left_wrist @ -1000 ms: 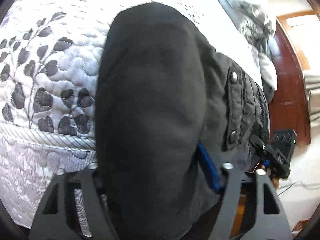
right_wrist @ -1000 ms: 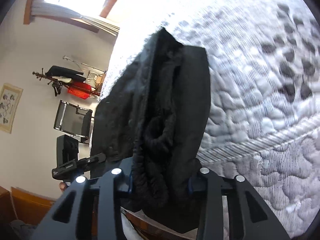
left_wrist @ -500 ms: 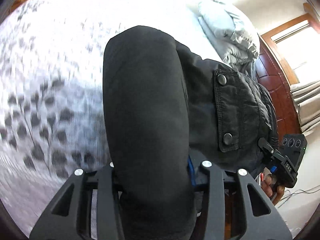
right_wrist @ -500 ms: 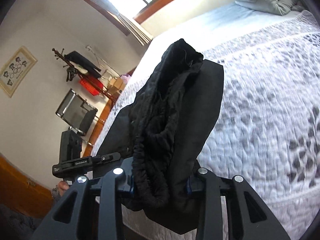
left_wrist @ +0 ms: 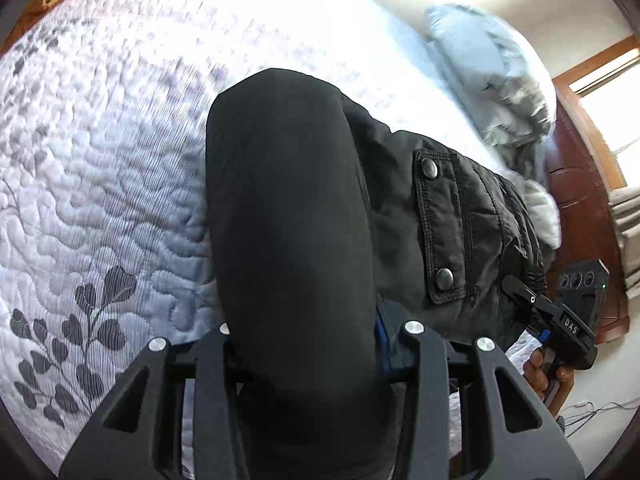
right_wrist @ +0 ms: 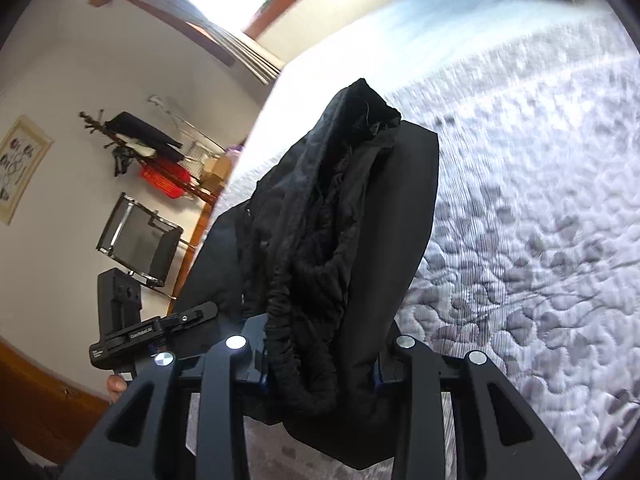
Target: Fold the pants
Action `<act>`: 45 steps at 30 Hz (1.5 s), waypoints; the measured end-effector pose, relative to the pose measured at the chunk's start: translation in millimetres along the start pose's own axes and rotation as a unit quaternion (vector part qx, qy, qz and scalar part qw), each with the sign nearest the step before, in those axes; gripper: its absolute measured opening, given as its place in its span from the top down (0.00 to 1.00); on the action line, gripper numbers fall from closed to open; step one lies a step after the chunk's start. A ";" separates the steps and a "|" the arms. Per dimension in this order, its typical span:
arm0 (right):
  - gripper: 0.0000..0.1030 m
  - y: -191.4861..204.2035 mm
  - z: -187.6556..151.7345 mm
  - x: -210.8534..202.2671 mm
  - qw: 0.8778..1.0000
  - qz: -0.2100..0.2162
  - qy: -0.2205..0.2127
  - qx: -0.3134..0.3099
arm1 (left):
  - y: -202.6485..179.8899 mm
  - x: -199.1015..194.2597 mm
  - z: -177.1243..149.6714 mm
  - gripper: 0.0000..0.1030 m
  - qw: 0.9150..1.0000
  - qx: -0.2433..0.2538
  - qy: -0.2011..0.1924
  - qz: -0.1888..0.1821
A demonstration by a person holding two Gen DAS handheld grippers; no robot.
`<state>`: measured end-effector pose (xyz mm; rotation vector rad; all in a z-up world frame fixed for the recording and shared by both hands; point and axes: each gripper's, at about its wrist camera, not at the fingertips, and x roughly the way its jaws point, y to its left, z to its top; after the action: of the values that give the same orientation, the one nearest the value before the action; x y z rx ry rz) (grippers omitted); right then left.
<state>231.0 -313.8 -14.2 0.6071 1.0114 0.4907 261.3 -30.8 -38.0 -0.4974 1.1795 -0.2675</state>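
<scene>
Black pants (left_wrist: 288, 216) are held up above a quilted white bed. My left gripper (left_wrist: 308, 344) is shut on a smooth folded edge of the pants, which hides its fingertips. My right gripper (right_wrist: 320, 376) is shut on the bunched elastic waistband of the pants (right_wrist: 320, 248). The other hand-held gripper shows at the right of the left wrist view (left_wrist: 560, 320) and at the left of the right wrist view (right_wrist: 140, 332). A black jacket sleeve with a snap-button flap (left_wrist: 440, 224) lies behind the pants.
The bed quilt (left_wrist: 100, 168) has a grey leaf pattern and also shows in the right wrist view (right_wrist: 540, 220). A folded grey duvet (left_wrist: 492, 76) lies at the head. A coat rack (right_wrist: 136, 140), a chair (right_wrist: 136, 240) and wooden trim stand by the wall.
Both grippers have lifted and tilted with the pants, so more of the bed and room shows. The grips on the pants have not changed.
</scene>
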 end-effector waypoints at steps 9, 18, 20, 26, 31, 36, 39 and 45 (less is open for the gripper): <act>0.56 -55.7 -21.9 23.5 0.998 0.005 0.018 0.061 | -0.5 31.1 -5.6 0.35 0.999 0.041 0.001 0.013; 0.36 -58.7 -31.6 27.6 0.997 -0.013 0.023 0.072 | 15.8 28.0 -13.2 0.24 0.999 0.033 0.010 0.016; 0.30 -60.3 -35.9 25.0 0.997 -0.018 0.019 0.072 | 24.1 21.0 -18.7 0.18 0.999 0.039 0.004 0.031; 0.24 -77.4 -55.5 4.7 0.995 0.012 -0.001 0.098 | 31.9 4.4 -26.9 0.13 0.998 0.045 -0.004 0.043; 0.24 -75.6 -71.3 -3.7 0.996 0.006 -0.007 0.092 | 40.3 -2.5 -35.7 0.12 0.998 0.033 -0.007 0.046; 0.23 -75.6 -73.2 -8.6 0.994 0.007 -0.014 0.105 | 43.9 -9.2 -40.4 0.12 0.998 0.017 -0.009 0.053; 0.22 -74.9 -73.4 -22.7 0.994 0.000 -0.027 0.108 | 41.3 -24.7 -46.1 0.12 0.996 0.031 -0.022 0.077; 0.21 -86.2 -94.8 -59.1 0.990 -0.002 -0.057 0.132 | 30.0 -57.7 -68.6 0.12 0.990 0.043 -0.054 0.124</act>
<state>128.9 -392.0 -72.3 0.8595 0.9742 0.3168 174.7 5.2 -26.1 -0.2832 1.1065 -0.0760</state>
